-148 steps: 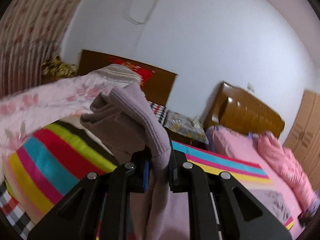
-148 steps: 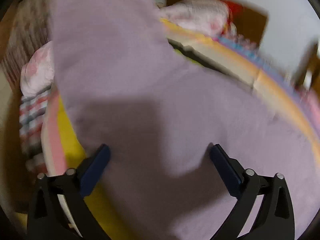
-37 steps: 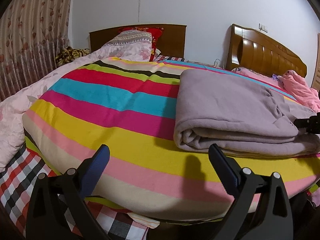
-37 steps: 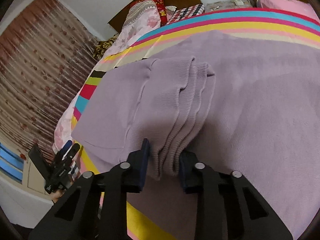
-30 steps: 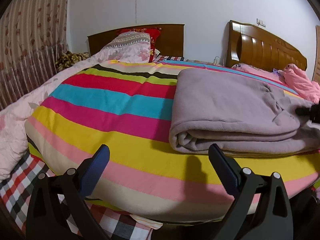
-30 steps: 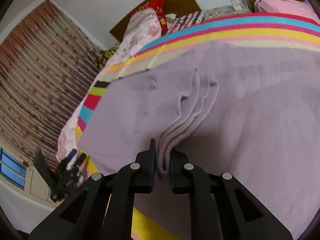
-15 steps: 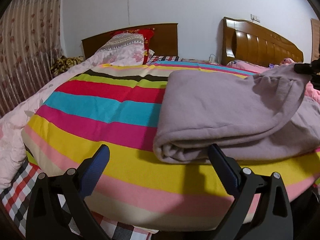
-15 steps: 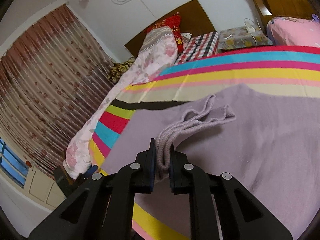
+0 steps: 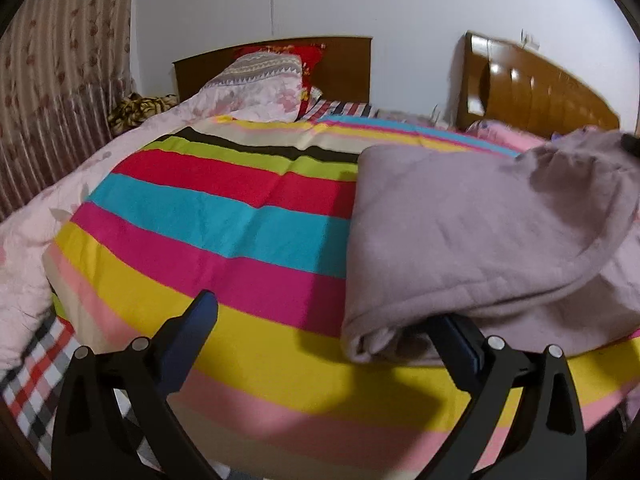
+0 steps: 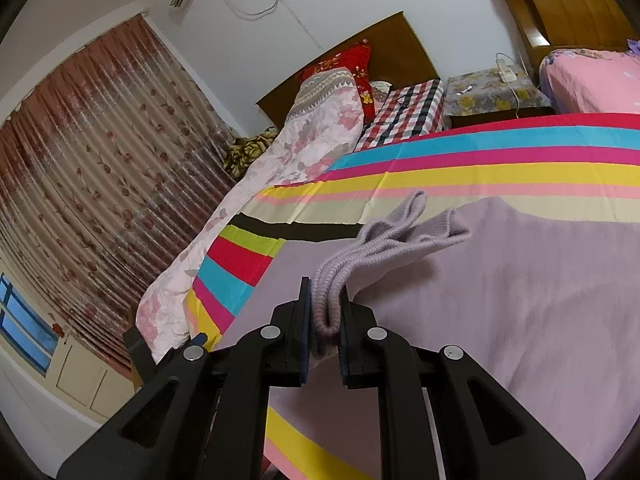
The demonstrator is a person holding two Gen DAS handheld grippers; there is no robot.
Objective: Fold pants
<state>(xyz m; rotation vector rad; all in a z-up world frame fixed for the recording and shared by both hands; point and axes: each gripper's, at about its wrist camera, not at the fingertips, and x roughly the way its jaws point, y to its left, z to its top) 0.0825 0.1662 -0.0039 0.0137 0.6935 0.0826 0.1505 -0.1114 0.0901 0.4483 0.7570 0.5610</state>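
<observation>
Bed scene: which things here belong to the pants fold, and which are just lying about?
Part of the job:
- mauve pants, partly folded on the striped blanket
- ribbed cuffs
- right gripper, shut on the cuffs
- left gripper, open at the folded edge

Lying about:
- floral quilt
- red pillow
- pink bedding

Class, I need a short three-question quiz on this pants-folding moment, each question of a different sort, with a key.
1. True or false: the right gripper is shut on the ribbed cuffs of the lilac knit pants.
2. Multiple choice: the left gripper jaws are A) clamped on fabric, B) open, C) out of view.
3. Fill in: the pants lie on a ____-patterned blanket.

Key: 1 true; 2 B; 3 striped.
</observation>
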